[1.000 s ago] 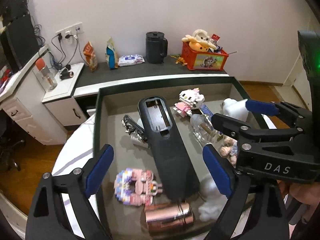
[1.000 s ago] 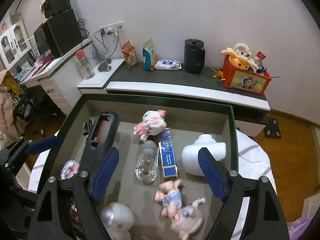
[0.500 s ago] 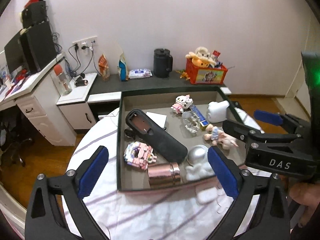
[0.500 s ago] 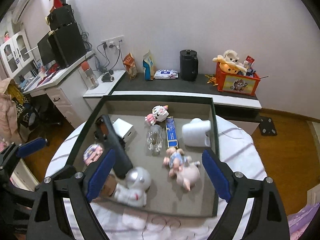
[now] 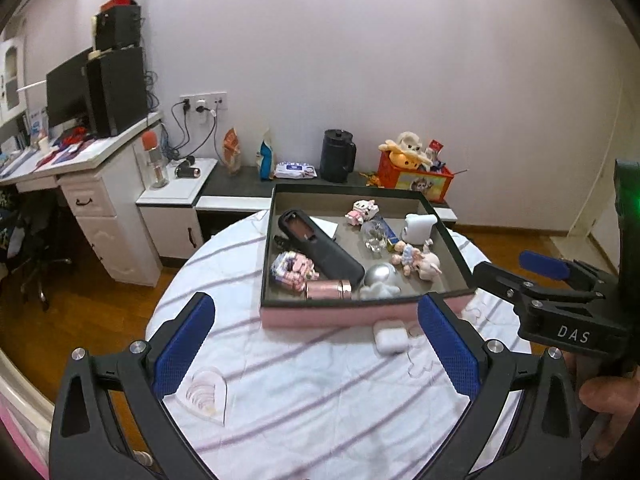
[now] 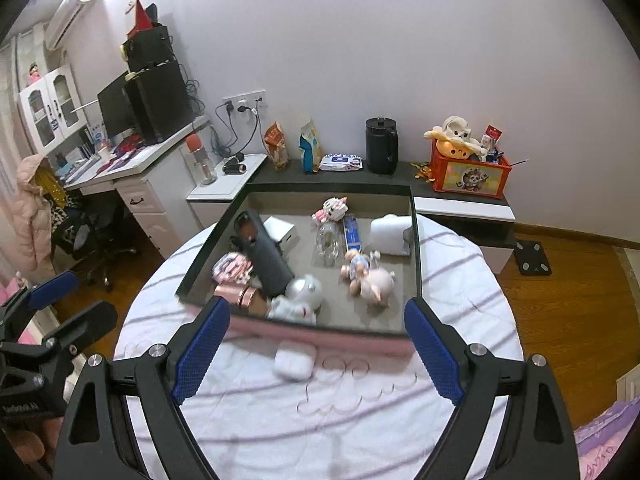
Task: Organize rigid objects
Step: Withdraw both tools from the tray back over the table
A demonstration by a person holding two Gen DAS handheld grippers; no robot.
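Note:
A pink-sided tray with a dark rim sits on a round table with a white striped cloth. It holds a long black case, a pink block toy, a rose-gold cylinder, a silver astronaut figure, pig dolls, a clear bottle and a white box. A white earbud case lies on the cloth in front of the tray. My left gripper and right gripper are both open and empty, held above the cloth, short of the tray.
White desk with monitor and black boxes stands at left. A low dark shelf behind the table carries a black kettle, snack bags and a red toy crate. A clear heart-shaped piece lies on the cloth. Wooden floor surrounds the table.
Both grippers have pulled back and up from over the tray. The whole tray, the table cloth and the earbud case now show.

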